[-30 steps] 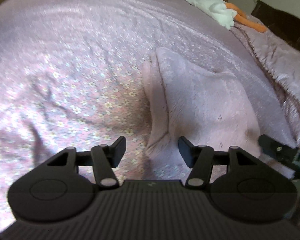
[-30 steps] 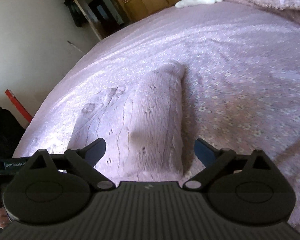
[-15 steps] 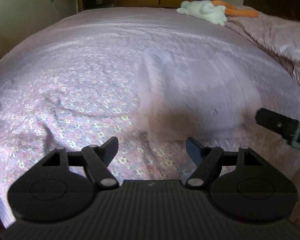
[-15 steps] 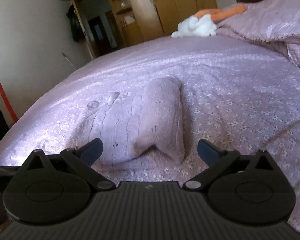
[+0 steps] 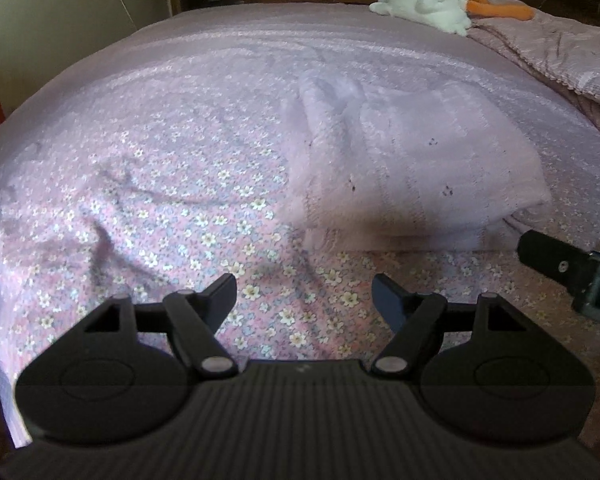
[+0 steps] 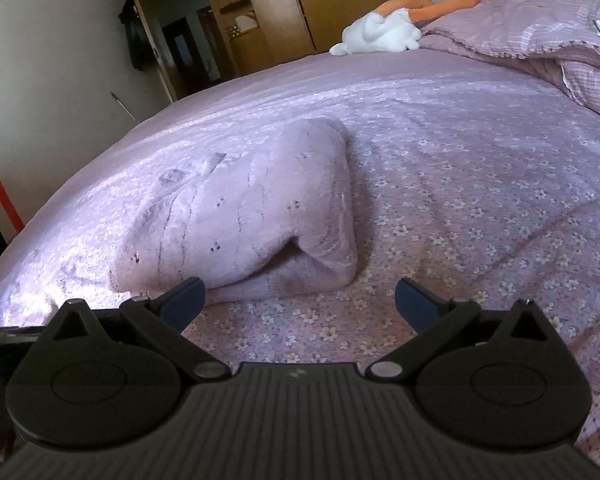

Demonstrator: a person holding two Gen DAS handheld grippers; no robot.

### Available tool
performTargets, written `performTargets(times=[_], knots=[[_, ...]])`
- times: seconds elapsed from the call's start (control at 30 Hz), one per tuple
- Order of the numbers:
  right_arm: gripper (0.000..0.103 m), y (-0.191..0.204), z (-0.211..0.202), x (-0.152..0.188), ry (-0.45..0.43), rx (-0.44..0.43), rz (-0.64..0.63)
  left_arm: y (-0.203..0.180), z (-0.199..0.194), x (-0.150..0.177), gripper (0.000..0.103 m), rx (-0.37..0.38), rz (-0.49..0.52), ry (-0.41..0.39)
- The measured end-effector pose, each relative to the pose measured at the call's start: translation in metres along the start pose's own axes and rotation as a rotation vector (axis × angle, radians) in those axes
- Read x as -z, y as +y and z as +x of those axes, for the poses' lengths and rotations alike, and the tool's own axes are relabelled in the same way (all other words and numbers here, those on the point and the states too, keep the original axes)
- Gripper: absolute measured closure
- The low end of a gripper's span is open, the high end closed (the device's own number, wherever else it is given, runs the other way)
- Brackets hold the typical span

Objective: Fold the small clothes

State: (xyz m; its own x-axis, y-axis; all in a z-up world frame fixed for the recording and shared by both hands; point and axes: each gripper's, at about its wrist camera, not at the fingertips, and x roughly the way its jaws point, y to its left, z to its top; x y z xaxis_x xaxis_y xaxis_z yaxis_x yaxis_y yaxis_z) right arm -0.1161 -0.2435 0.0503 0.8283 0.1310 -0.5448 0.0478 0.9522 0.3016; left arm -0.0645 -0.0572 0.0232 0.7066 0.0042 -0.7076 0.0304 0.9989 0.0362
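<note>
A pale lilac knitted garment [image 5: 412,168] lies folded into a thick bundle on the flowered bedsheet [image 5: 160,208]. In the right wrist view the same garment [image 6: 252,216] shows its near edge lifted in a small arch. My left gripper [image 5: 304,292] hovers open over the sheet, just short of the bundle's near edge, holding nothing. My right gripper [image 6: 300,296] is open too, close in front of the bundle and not touching it. One finger of the right gripper [image 5: 556,260] shows at the right edge of the left wrist view.
A white and orange soft toy [image 5: 432,8] lies at the far end of the bed beside a bunched quilt [image 6: 540,32]. Wooden wardrobes [image 6: 300,4] and a doorway stand behind. The bed's edge drops off on the left, by a red post [image 6: 0,192].
Both grippers have drawn back and lowered from above the garment toward the bed's near edge. The garment lies released, and both stay open.
</note>
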Motion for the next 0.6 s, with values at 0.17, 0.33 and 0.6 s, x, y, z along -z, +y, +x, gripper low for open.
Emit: performTargets(times=[0.17, 0.33, 0.6], knots=[[0.0, -0.0016, 0.0, 0.0002, 0.003, 0.009, 0.003, 0.0005, 0.0021, -0.0001, 0.027, -0.012, -0.008, 0.016], [0.0, 0.0012, -0.001, 0.0004, -0.003, 0.004, -0.01, 0.001, 0.0045, 0.0005, 0.027, -0.017, -0.004, 0.027], [0.0, 0.0035, -0.0008, 0.0006, -0.003, 0.003, -0.027, -0.0011, 0.0027, 0.0006, 0.027, -0.016, 0.007, 0.018]])
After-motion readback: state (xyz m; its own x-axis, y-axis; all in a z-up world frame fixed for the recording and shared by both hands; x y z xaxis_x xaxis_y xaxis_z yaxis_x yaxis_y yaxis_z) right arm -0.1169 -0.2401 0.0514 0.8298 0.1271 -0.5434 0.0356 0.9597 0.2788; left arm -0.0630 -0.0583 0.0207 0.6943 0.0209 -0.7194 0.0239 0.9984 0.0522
